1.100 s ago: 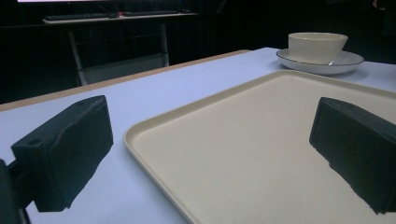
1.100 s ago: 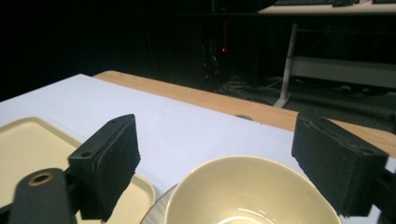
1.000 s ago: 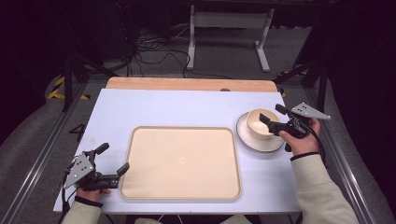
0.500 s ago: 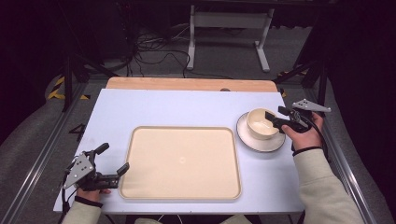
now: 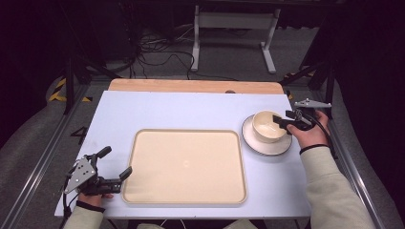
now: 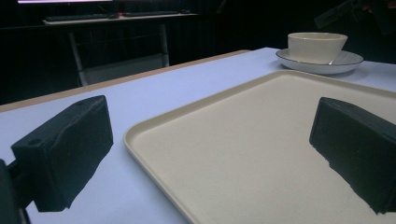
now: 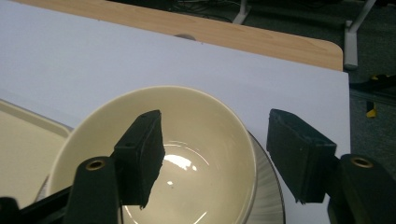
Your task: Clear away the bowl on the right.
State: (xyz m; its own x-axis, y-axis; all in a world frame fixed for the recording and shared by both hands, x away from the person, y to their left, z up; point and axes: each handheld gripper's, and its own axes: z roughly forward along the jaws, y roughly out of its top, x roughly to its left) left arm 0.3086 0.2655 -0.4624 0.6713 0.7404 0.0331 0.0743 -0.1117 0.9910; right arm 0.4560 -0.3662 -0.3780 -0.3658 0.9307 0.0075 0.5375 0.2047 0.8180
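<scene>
In the high view, a cream bowl (image 5: 266,126) is seen at the right of the frame, a little above the middle, standing upright on a white plate (image 5: 267,146) with its mouth turned straight up. Because the bowl is round, no long axis can be told; only its opening gives it a direction, and that is upward. The plate lies flat on the pale blue table (image 5: 191,107), just beside the right edge of a large beige tray (image 5: 186,164), without touching it as far as can be judged. The right gripper (image 5: 282,120) is held over the right side of the bowl. Its jaws have just been closing, and the near wall of the bowl stands between them: in the right gripper view one jaw is seen inside the bowl (image 7: 154,158) and the other outside, over the plate (image 7: 268,196). A gap is visible between each pad and the rim, so the claw is open and nothing is gripped. The left gripper (image 5: 114,164) is seen at the lower left of the high view, at the left edge of the tray. Its jaws are spread wide, and in the left gripper view the near corner of the tray (image 6: 261,154) is seen between them with nothing pressed. In that view the bowl (image 6: 317,46) is found at the upper right.
</scene>
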